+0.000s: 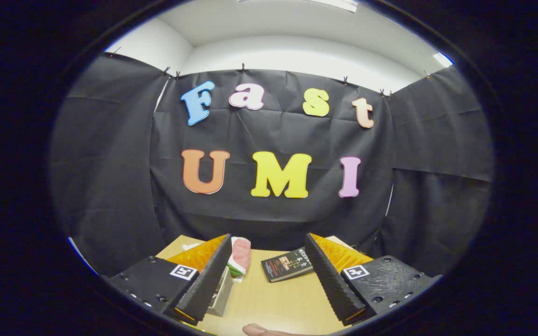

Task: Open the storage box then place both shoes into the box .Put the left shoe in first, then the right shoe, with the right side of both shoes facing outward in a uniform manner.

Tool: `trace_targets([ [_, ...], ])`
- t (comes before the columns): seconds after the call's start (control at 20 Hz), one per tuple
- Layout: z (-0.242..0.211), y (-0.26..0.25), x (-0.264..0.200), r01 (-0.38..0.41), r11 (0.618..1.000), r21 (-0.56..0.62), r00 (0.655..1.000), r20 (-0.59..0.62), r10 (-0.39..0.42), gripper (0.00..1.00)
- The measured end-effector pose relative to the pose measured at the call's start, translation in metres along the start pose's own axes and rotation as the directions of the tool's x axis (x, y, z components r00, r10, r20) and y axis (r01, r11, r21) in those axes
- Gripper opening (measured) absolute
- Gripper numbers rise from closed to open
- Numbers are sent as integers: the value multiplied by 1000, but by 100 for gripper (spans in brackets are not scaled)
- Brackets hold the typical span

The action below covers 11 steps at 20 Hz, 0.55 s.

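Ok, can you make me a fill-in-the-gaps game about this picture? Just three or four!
1. The gripper has its two fingers spread ______, with nothing held between them.
2. The dark book is lying flat on the wooden ______.
3. The pink and white thing sits just beyond the ______ finger.
4. Down at the near edge of the table, between the fingers, pokes a person's ______.

Missing words: open; table; left; fingertip
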<state>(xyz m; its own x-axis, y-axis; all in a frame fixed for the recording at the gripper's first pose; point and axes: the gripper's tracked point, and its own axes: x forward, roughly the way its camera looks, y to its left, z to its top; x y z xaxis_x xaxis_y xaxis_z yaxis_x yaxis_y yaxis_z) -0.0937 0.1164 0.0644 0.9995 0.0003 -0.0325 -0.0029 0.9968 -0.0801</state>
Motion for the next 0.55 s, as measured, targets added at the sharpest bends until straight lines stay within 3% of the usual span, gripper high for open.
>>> trace_targets([
  [0.55,-8,19,19,48,999,-19,999,-1,-48,97],
])
